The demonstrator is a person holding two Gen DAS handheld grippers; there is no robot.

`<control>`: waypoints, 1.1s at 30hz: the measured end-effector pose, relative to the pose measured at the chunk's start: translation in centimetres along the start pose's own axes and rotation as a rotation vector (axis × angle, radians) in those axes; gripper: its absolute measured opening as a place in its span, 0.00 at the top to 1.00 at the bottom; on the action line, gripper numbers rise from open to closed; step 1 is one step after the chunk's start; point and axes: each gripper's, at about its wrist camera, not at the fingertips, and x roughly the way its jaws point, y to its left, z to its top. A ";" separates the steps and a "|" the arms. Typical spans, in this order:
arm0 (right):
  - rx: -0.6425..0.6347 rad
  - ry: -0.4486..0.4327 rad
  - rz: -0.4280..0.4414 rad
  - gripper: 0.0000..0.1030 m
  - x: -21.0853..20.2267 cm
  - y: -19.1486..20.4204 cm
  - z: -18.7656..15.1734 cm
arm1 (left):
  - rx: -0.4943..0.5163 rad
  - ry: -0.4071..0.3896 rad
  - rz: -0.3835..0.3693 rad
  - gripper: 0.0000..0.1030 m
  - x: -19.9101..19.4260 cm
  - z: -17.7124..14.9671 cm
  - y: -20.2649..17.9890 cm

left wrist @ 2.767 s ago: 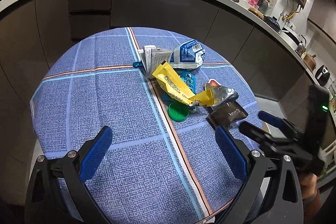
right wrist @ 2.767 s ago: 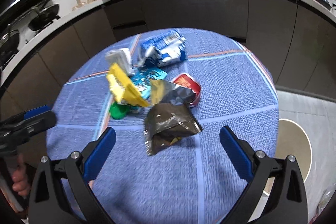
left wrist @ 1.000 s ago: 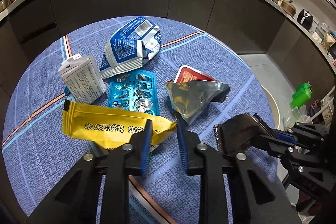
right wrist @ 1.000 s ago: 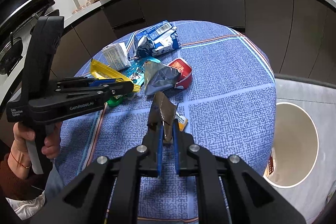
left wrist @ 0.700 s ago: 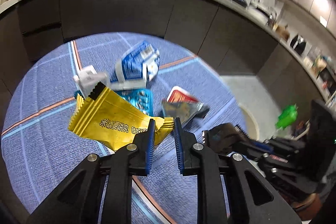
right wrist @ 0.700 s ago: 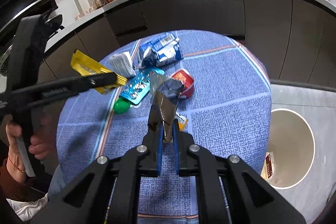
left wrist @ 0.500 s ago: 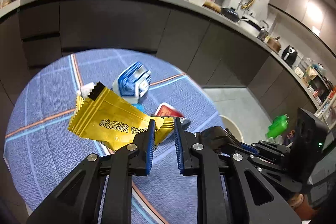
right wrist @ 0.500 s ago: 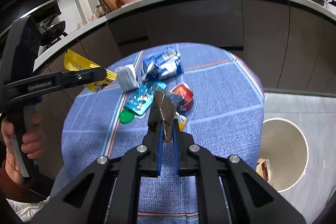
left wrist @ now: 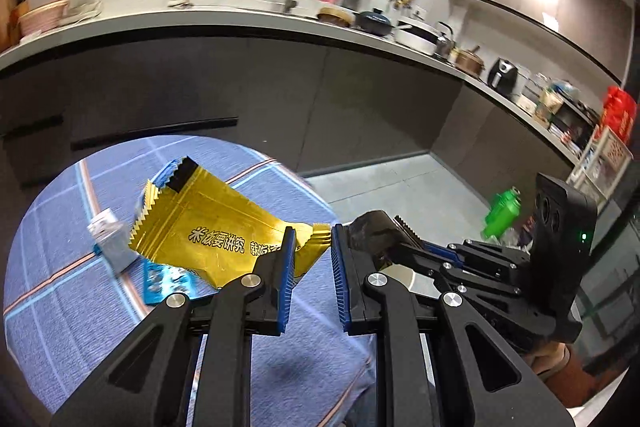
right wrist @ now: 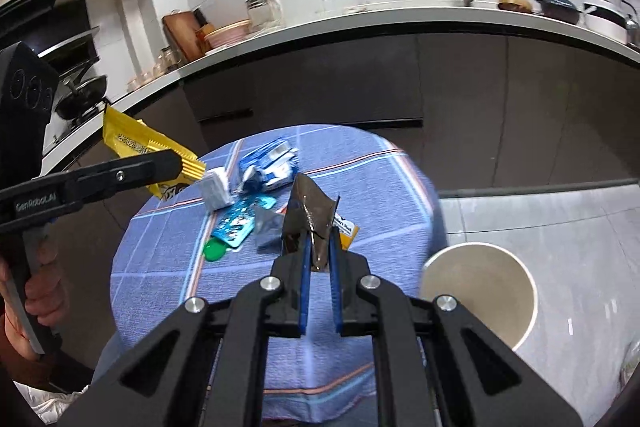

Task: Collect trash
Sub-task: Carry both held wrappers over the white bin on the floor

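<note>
My left gripper (left wrist: 312, 239) is shut on the end of a yellow snack wrapper (left wrist: 216, 227) and holds it high above the round blue-clothed table (left wrist: 60, 327). The wrapper also shows at the left of the right wrist view (right wrist: 140, 147). My right gripper (right wrist: 318, 247) is shut on a dark brown foil wrapper (right wrist: 308, 215), lifted above the table's near right side. A white round bin (right wrist: 476, 291) stands on the floor right of the table, just right of my right gripper.
On the table (right wrist: 160, 287) lie a blue-white pouch (right wrist: 268, 167), a white box (right wrist: 216, 191), a teal blister pack (right wrist: 236, 223), a green lid (right wrist: 214, 251), a grey foil bag (right wrist: 270, 227) and a yellow-white packet (right wrist: 346, 227). Dark cabinets (right wrist: 360, 87) stand behind.
Both grippers have risen and tilted up with their wrappers held; the table looks smaller and lower. The bin is nearer my right gripper.
</note>
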 end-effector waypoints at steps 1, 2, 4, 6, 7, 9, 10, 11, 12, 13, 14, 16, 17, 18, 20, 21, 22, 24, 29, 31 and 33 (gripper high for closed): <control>0.007 -0.004 -0.009 0.90 -0.3 -0.5 0.0 | 0.008 0.004 -0.007 0.84 0.4 0.1 -0.5; 0.018 -0.009 -0.021 0.90 -0.6 -1.2 -0.1 | 0.013 0.008 -0.013 0.84 0.7 0.2 -0.6; 0.034 -0.016 -0.036 0.90 -1.1 -2.1 -0.3 | 0.026 0.018 -0.027 0.84 1.6 0.5 -1.5; 0.051 -0.022 -0.057 0.90 -1.6 -3.0 -0.6 | 0.038 0.029 -0.042 0.84 2.5 0.6 -2.3; 0.059 -0.024 -0.064 0.90 -1.8 -3.4 -0.7 | 0.044 0.034 -0.048 0.84 2.9 0.7 -2.7; 0.075 -0.030 -0.081 0.90 -2.3 -4.5 -1.1 | 0.055 0.043 -0.061 0.84 3.8 1.0 -3.5; 0.082 -0.032 -0.088 0.90 -2.5 -4.9 -1.2 | 0.060 0.047 -0.066 0.84 4.2 1.0 -3.8; 0.093 -0.035 -0.096 0.90 -2.7 -5.5 -1.4 | 0.066 0.051 -0.070 0.84 4.5 1.1 -4.3; 0.099 -0.036 -0.102 0.90 -2.9 -5.8 -1.6 | 0.073 0.056 -0.076 0.84 5.0 1.3 -4.7; 0.106 -0.038 -0.108 0.90 -3.0 -6.1 -1.8 | 0.080 0.062 -0.083 0.84 5.5 1.4 -5.2; 0.116 -0.041 -0.115 0.90 -3.2 -6.7 -2.0 | 0.085 0.066 -0.086 0.84 5.8 1.5 -5.5; 0.127 -0.042 -0.124 0.90 -3.4 -7.3 -2.3 | 0.095 0.077 -0.098 0.84 6.7 1.8 -6.3; 0.135 -0.043 -0.131 0.90 -3.6 -7.7 -2.5 | 0.099 0.080 -0.102 0.84 7.0 1.9 -6.6; 0.141 -0.043 -0.134 0.90 -3.6 -8.1 -2.6 | 0.106 0.086 -0.108 0.84 7.6 2.0 -7.0; 0.156 -0.041 -0.144 0.90 -3.7 -8.8 -3.0 | 0.112 0.096 -0.114 0.84 8.3 2.2 -7.5; 0.163 -0.040 -0.147 0.90 -3.7 -9.1 -3.2 | 0.116 0.103 -0.119 0.84 8.9 2.2 -7.8; 0.169 -0.038 -0.150 0.90 -3.7 -9.5 -3.3 | 0.120 0.110 -0.123 0.84 9.4 2.3 -8.2; 0.184 -0.033 -0.158 0.90 -3.7 -10.2 -3.7 | 0.128 0.123 -0.128 0.84 10.4 2.3 -8.8; 0.223 -0.022 -0.178 0.90 -3.5 -12.0 -4.6 | 0.142 0.157 -0.134 0.84 13.0 2.5 -10.0; 0.237 -0.016 -0.184 0.90 -3.3 -12.7 -5.0 | 0.144 0.171 -0.137 0.84 14.0 2.4 -10.4; 0.247 -0.010 -0.189 0.90 -3.2 -13.2 -5.3 | 0.147 0.185 -0.140 0.84 15.0 2.4 -10.7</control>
